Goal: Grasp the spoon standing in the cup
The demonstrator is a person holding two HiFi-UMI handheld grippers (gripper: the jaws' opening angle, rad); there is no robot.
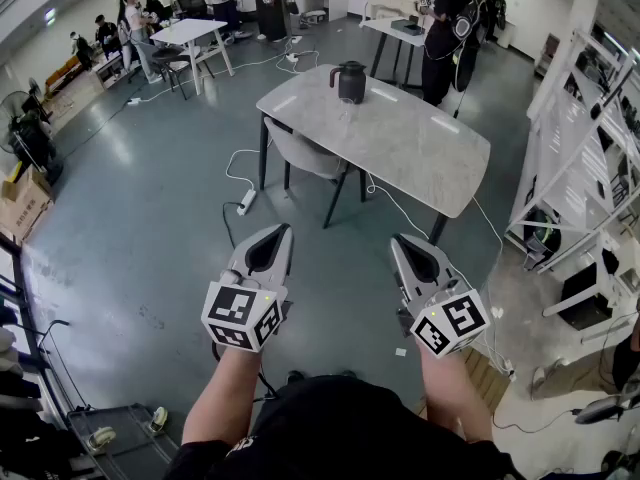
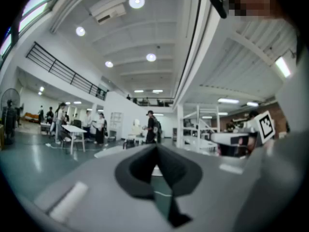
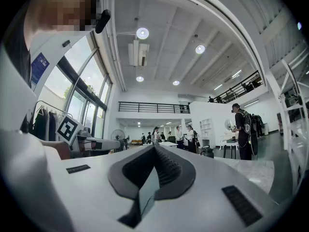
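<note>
A grey marble table (image 1: pixel 400 143) stands a few steps ahead in the head view, with a black jug (image 1: pixel 350 81) at its far end. Just in front of the jug is a small clear thing (image 1: pixel 346 114), too small to tell as a cup, and I can make out no spoon. My left gripper (image 1: pixel 283 230) and right gripper (image 1: pixel 398 240) are held side by side above the floor, well short of the table, both shut and empty. In the left gripper view the jaws of the left gripper (image 2: pixel 157 147) meet at the tip. The right gripper (image 3: pixel 154 148) points toward the jug (image 3: pixel 207 152).
A grey chair (image 1: pixel 300 153) is tucked under the table's near-left side. A power strip (image 1: pixel 246 201) and cables lie on the floor between me and the table. White shelving (image 1: pixel 590 138) lines the right. Several people and other tables (image 1: pixel 190 33) are at the back.
</note>
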